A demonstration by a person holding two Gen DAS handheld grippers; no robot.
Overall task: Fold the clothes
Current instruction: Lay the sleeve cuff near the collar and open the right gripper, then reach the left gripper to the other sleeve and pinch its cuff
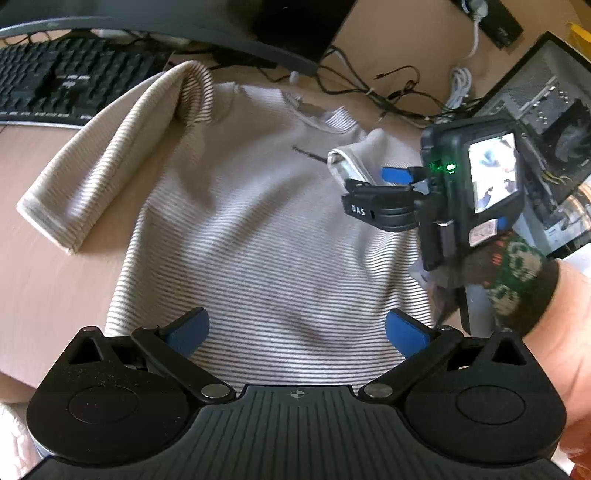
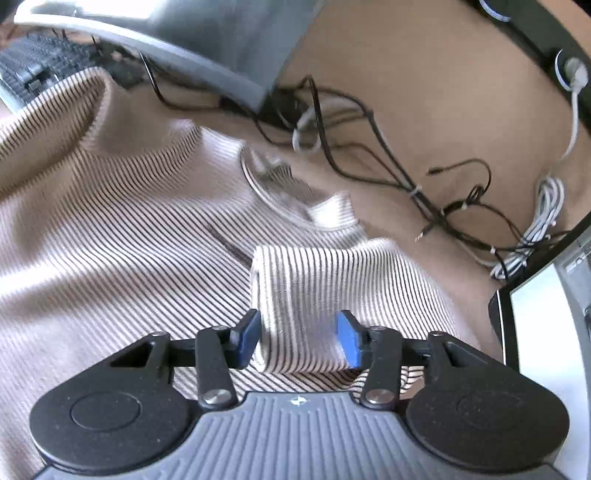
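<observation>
A beige T-shirt with thin dark stripes (image 1: 258,221) lies face up on the wooden table, collar toward the far side. Its left sleeve (image 1: 110,166) stretches out toward the keyboard. The right sleeve (image 2: 306,288) is folded inward over the chest. My right gripper (image 2: 297,341) stands partly open, with that folded sleeve lying between its blue pads (image 2: 347,343). The left wrist view shows the right gripper (image 1: 373,181) from the side, at the sleeve's cuff (image 1: 345,160). My left gripper (image 1: 297,332) hangs wide open above the shirt's lower body, holding nothing.
A black keyboard (image 1: 55,81) and a monitor base (image 1: 184,22) stand at the far left. Tangled cables (image 2: 424,192) lie behind the collar. A computer case (image 1: 546,110) stands at the right. A person's wrist with a patterned cuff (image 1: 517,280) holds the right gripper.
</observation>
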